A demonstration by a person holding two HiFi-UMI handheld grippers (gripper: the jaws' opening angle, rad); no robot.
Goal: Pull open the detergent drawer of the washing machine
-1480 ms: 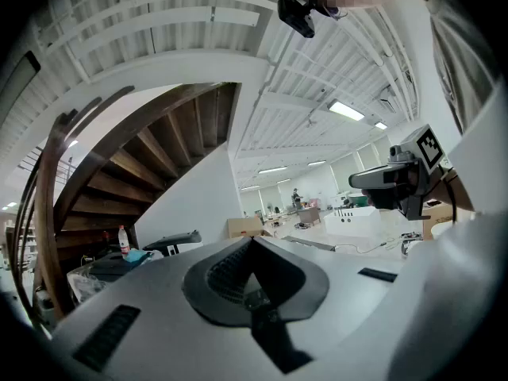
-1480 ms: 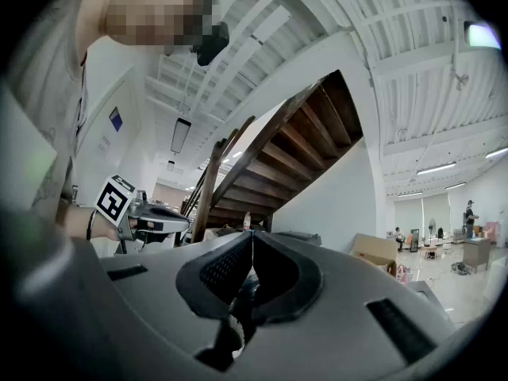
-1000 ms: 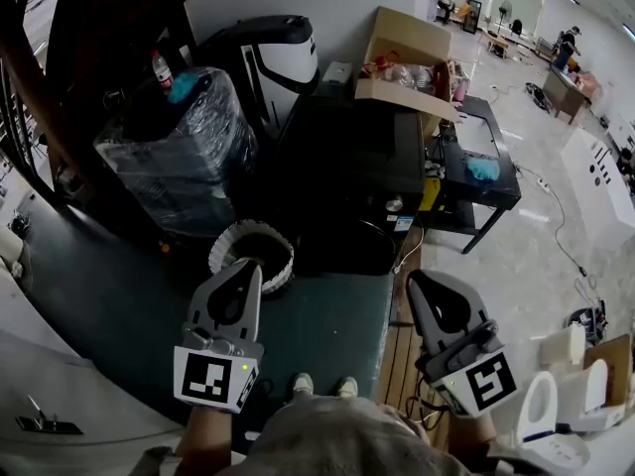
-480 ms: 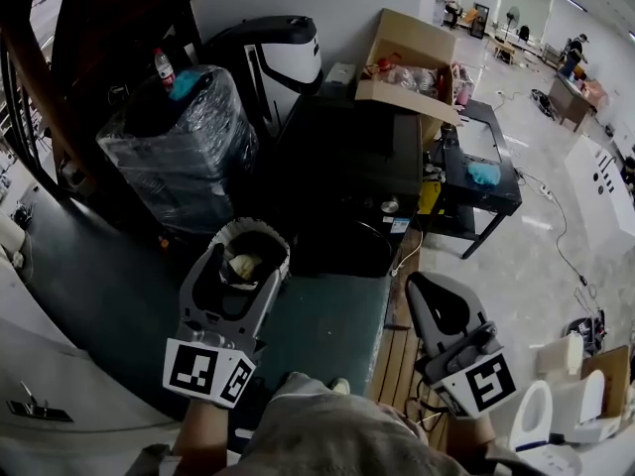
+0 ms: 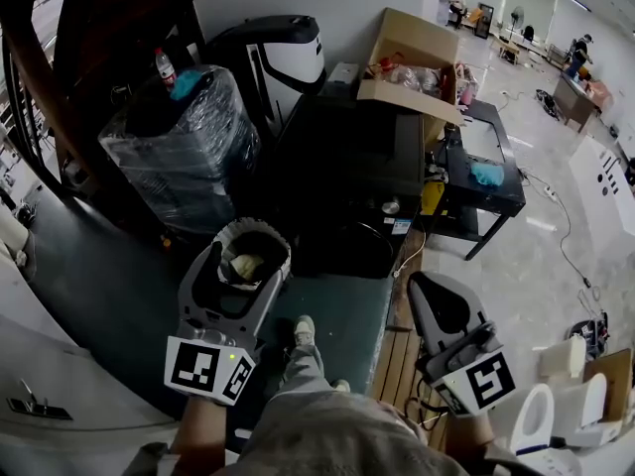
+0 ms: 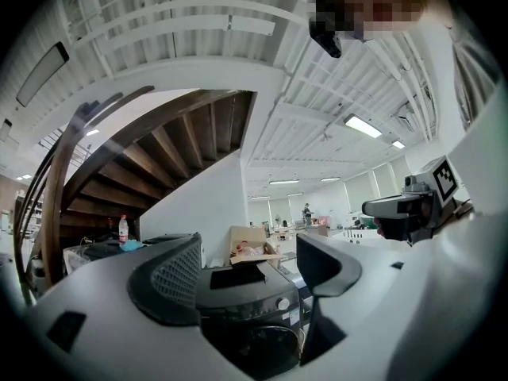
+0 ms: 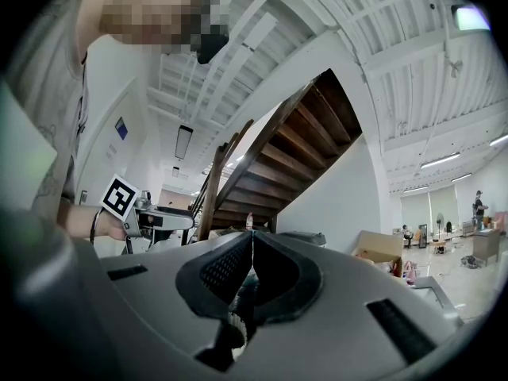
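The black washing machine stands ahead of me on the floor, its front facing me. In the left gripper view the washing machine shows its top and a silver knob. I cannot make out the detergent drawer. My left gripper is held level well short of the machine. Its jaws are opening, and the left gripper has nothing between its fingers. My right gripper hangs further right and nearer to me. In its own view the right gripper is shut and holds nothing.
A white round basket sits on the dark mat below the left gripper. A plastic-wrapped appliance stands at the left, with a cardboard box behind the machine and a low black table at the right. A wooden staircase rises on the left.
The left gripper's jaws have gone from shut to wide apart. The person's foot has stepped forward on the mat. The right gripper has barely shifted.
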